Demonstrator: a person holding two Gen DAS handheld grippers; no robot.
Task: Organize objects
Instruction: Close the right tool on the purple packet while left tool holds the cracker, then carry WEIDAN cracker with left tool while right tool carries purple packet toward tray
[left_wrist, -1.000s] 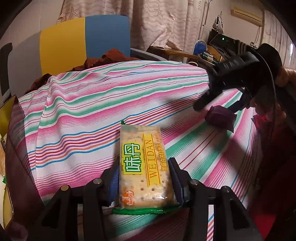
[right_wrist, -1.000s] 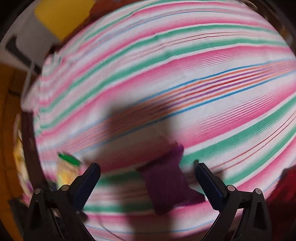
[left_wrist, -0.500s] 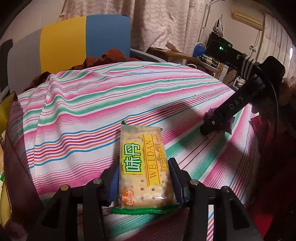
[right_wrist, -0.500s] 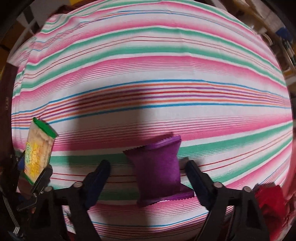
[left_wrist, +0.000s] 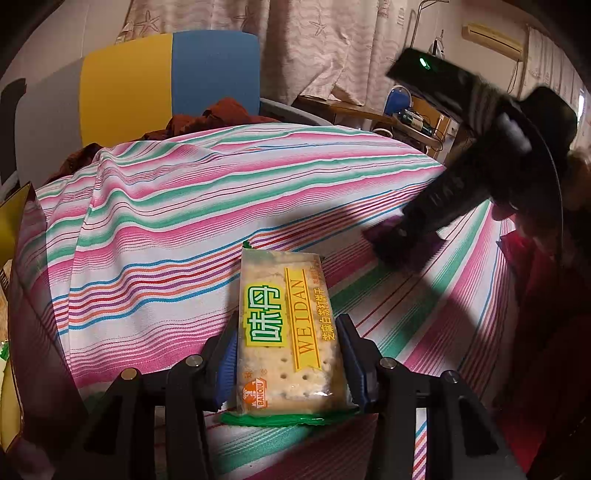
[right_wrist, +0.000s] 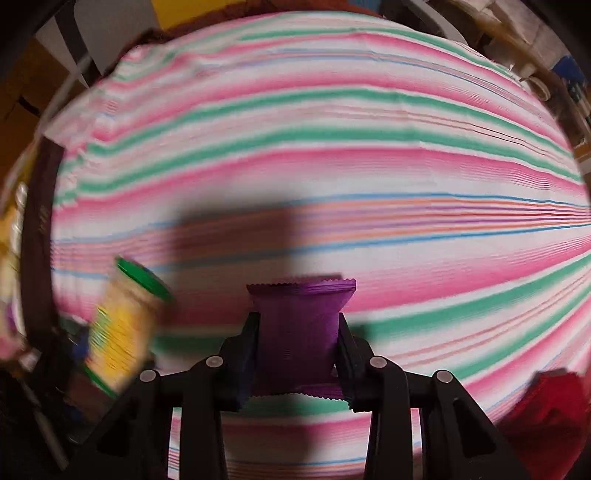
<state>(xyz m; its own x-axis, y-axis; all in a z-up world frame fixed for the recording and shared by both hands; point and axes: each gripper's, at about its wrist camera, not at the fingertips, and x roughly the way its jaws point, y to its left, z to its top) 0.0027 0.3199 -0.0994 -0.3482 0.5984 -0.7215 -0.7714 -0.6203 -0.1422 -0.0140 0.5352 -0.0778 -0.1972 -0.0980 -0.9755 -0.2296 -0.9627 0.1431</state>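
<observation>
A cracker packet (left_wrist: 286, 328) with yellow and green lettering sits between the fingers of my left gripper (left_wrist: 286, 350), which is shut on it just above the striped cloth (left_wrist: 166, 229). In the right wrist view the same cracker packet (right_wrist: 118, 328) shows blurred at the lower left. A small purple packet (right_wrist: 299, 332) is pinched between the fingers of my right gripper (right_wrist: 297, 325), which is shut on it over the striped cloth (right_wrist: 332, 166). From the left wrist view the right gripper (left_wrist: 402, 243) covers most of the purple packet (left_wrist: 380, 232).
A yellow and blue chair back (left_wrist: 166, 81) and a brown garment (left_wrist: 218, 118) stand behind the covered table. A red item (right_wrist: 550, 398) lies at the lower right. A dark bag edge (left_wrist: 33, 295) runs down the left. Cluttered shelves (left_wrist: 417, 118) are far right.
My right gripper has come down around the purple packet and shut on it; it was open before. The left gripper keeps its hold on the cracker packet, barely moved.
</observation>
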